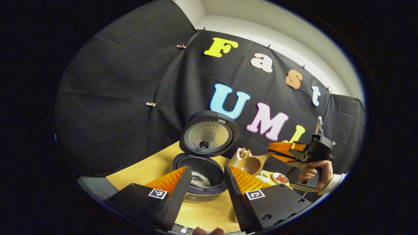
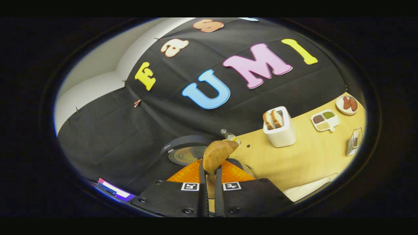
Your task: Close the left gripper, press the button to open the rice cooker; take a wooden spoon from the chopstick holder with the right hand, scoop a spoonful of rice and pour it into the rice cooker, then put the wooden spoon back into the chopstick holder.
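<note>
Wooden spoon [image 2: 215, 155] sits clamped by its handle between your right gripper [image 2: 209, 178] fingers, bowl out ahead over the open rice cooker [image 1: 204, 176]. Tip it gently so any rice drops into the pot just beyond your fingertips. Your left gripper [image 1: 205, 182] fingers stand wide, holding nothing, framing the cooker on the worktop [image 1: 153, 166].

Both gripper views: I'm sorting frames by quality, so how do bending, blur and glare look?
Left gripper view: strong fisheye bending, table edge curved; rice cooker and wooden spoon sharp, no harsh glare. Right gripper view: same bending, horizon tilted; the spoon bowl close up looks slightly soft, white holder crisp.
</note>
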The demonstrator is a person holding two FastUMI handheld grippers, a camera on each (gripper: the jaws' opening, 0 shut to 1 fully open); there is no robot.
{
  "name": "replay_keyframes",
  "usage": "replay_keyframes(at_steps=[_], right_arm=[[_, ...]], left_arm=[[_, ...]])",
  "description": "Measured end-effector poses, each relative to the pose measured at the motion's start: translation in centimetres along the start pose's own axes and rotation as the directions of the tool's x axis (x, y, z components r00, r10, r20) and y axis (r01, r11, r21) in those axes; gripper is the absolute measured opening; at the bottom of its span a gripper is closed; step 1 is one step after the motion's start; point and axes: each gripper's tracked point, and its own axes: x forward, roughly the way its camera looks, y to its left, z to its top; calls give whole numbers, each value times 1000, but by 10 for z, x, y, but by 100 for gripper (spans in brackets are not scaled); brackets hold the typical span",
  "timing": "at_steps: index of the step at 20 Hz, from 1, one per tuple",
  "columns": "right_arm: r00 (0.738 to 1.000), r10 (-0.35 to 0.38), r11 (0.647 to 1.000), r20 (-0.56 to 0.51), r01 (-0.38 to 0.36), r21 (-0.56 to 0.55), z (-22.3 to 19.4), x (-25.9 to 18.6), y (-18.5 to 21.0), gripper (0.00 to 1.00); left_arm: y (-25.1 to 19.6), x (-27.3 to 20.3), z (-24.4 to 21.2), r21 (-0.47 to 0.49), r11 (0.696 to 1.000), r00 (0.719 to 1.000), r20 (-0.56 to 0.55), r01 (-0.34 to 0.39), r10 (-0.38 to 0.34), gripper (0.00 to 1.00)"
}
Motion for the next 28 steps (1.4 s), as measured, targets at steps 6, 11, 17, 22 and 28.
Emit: replay_keyframes(at_steps=[6, 11, 17, 22, 28], right_arm=[[988, -133, 989, 75, 128, 71, 49, -61, -98, 11], [952, -270, 960, 145, 254, 117, 95, -104, -194, 11], [889, -423, 906, 175, 409, 114, 135, -137, -313, 11], [852, -508, 861, 129, 496, 116, 132, -140, -390, 11], [830, -549, 835, 102, 541, 96, 130, -126, -439, 11]], left_arm=[[-37, 5, -8, 26, 999, 999, -22, 26, -26, 72], [-70, 9, -17, 56, 998, 999, -41, 38, -36, 72], [-102, 8, -28, 81, 996, 998, -58, 19, -15, 72], [-111, -1, -31, 114, 993, 997, -65, -41, 49, 72], [-122, -13, -38, 109, 988, 990, -75, -112, 121, 72]])
